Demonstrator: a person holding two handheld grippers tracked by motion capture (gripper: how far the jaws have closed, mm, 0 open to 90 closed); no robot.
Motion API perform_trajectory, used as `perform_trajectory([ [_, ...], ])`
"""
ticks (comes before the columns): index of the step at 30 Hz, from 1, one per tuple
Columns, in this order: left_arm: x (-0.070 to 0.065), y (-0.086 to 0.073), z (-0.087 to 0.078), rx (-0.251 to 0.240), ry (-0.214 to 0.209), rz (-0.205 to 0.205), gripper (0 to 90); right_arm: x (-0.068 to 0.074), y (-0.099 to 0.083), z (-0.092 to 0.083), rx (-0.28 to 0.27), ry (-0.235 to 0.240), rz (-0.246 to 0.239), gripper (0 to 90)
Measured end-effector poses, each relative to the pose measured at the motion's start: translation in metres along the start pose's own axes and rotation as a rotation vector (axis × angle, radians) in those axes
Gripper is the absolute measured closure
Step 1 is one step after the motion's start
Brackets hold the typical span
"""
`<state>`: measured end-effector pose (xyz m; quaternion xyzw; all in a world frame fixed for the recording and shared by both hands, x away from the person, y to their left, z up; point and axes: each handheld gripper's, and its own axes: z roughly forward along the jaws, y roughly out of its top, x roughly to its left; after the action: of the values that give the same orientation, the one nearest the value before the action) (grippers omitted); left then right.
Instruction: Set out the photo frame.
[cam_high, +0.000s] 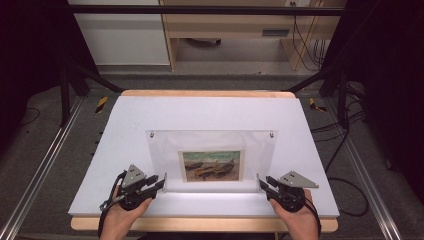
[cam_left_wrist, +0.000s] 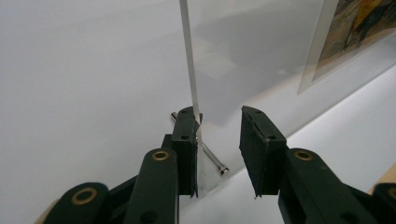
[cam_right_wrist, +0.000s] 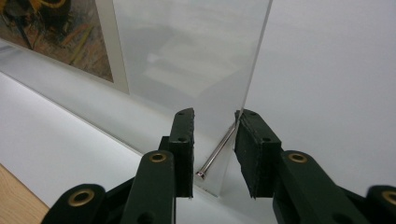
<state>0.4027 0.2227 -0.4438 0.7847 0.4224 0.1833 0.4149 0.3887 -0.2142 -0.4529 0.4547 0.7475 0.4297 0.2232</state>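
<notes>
A clear acrylic picture frame (cam_high: 210, 145) stands upright on the white table (cam_high: 210, 112), with a boat painting print (cam_high: 211, 166) low in its middle. My left gripper (cam_high: 162, 181) is at its lower left corner. In the left gripper view the gripper (cam_left_wrist: 219, 114) is open. The pane edge (cam_left_wrist: 189, 56) lies against one jaw, and a metal pin (cam_left_wrist: 212, 161) crosses the gap. My right gripper (cam_high: 261, 182) is at the lower right corner. There too the gripper (cam_right_wrist: 215, 114) is open astride the pane (cam_right_wrist: 196, 56) and its slanting pin (cam_right_wrist: 217, 151).
Two small metal studs (cam_high: 151, 134) mark the frame's top corners. The white sheet lies on a wooden board (cam_high: 200, 223) whose edge shows in front. Metal rails (cam_high: 45, 165) flank the table, and cables (cam_high: 345, 185) lie on the floor at the right.
</notes>
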Motion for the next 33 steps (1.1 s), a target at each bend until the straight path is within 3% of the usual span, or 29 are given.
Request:
perform_trajectory([
  [33,-0.0031,-0.0003,-0.0005,0.011,0.014,0.021,65.6,0.0027,-0.0007,-0.0011,0.000,-0.013,-0.022,66.6],
])
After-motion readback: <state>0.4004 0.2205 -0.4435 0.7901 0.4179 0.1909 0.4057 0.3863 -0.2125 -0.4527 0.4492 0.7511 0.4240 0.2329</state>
